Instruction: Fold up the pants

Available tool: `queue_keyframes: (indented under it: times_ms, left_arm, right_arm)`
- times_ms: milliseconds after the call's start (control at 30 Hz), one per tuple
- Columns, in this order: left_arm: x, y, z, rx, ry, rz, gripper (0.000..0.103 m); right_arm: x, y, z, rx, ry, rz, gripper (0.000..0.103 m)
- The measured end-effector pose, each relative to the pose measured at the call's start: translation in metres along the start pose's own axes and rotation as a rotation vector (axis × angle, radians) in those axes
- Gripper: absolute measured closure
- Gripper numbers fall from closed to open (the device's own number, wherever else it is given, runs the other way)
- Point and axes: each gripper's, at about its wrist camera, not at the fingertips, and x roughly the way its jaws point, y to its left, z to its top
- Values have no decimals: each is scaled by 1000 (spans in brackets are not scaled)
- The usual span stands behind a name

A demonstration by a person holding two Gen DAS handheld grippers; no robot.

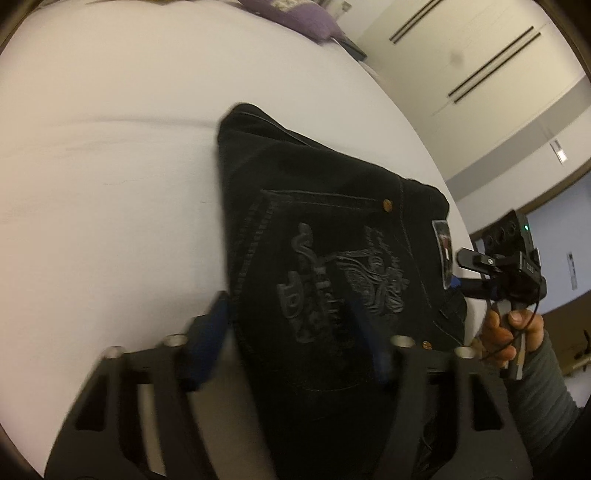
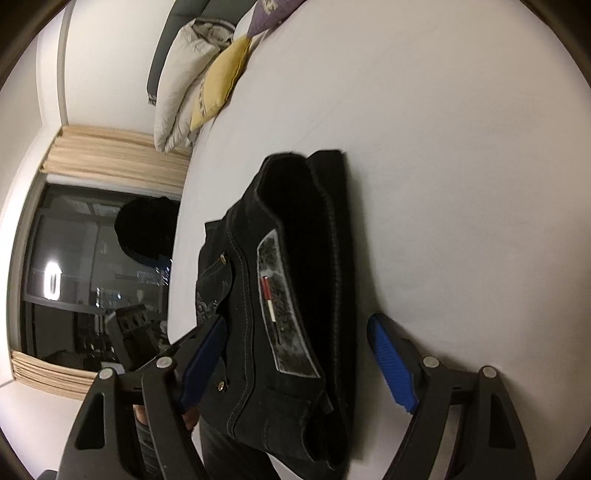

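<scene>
Black folded pants (image 1: 332, 206) with an embossed back pocket lie on a white bed (image 1: 110, 184). My left gripper (image 1: 288, 299) straddles their near left part. One blue pad (image 1: 210, 332) sits at the pants' left edge and the other, blurred, is over the pocket. No pinch of cloth shows. In the right wrist view the pants (image 2: 325, 258) show a waist label (image 2: 280, 295). My right gripper (image 2: 297, 319) stands wide open around the waistband end, with a gap at its right pad (image 2: 391, 365). From the left wrist view, the right gripper (image 1: 465, 273) is at the bed's edge, in a hand (image 1: 509, 332).
The bed sheet (image 2: 461, 184) stretches away beyond the pants. White pillows (image 2: 184, 81), a yellow cushion (image 2: 225, 77) and a purple cushion (image 2: 269, 14) lie at the headboard end. A dark window (image 2: 74, 277) with curtains is beside the bed. The bed's edge runs close to the waistband.
</scene>
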Motion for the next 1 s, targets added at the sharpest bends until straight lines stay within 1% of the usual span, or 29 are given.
queue_keyframes:
  times_ms: [67,167,200,233,300,367,433,500,533,633,733,800,867,1000]
  left_arm:
    - [0,-2,1,4,0,3,53]
    - [-3,1,1,-6,-3,-7,61]
    - [-4,1,1,-4,-6,-7,65]
    - [-6,1,0,-1,-7,-6,66]
    - [-7,-5,0,21,-10,8,72]
    - [-8,-15,1,54,-12,39,76]
    - [-9,-24,2,79,-14,72,79]
    - [-10,-29,4,85,-20,81,84]
    - [-13,-31,5,84,-27,79,85]
    - [-23,-36,9,75,-52,74,87]
    - [-45,-49,20,94,-104,66,87]
    - [-58,-55,31,107,-137,73,87]
    - [-70,-58,46,115,-165,68,87]
    - [-81,-61,75,133,-193,93,87]
  right_arm:
    - [8,8,0,-31,20,-20,25]
    - [16,13,-3,-55,32,-47,37]
    - [16,12,-3,-51,31,-54,49]
    - [16,9,-4,-41,28,-76,62]
    - [13,4,-6,-23,17,-72,67]
    - [10,8,-10,-43,-2,-97,69]
    - [10,18,-13,-85,-21,-152,74]
    - [10,31,-16,-142,-36,-210,78]
    - [10,41,-18,-189,-45,-254,80]
    - [8,71,-25,-308,-72,-339,82]
    - [1,96,-26,-389,-102,-365,82]
    - [-5,108,-22,-416,-120,-361,82]
    - [-12,119,-13,-432,-143,-348,82]
    - [-21,135,9,-459,-178,-338,82]
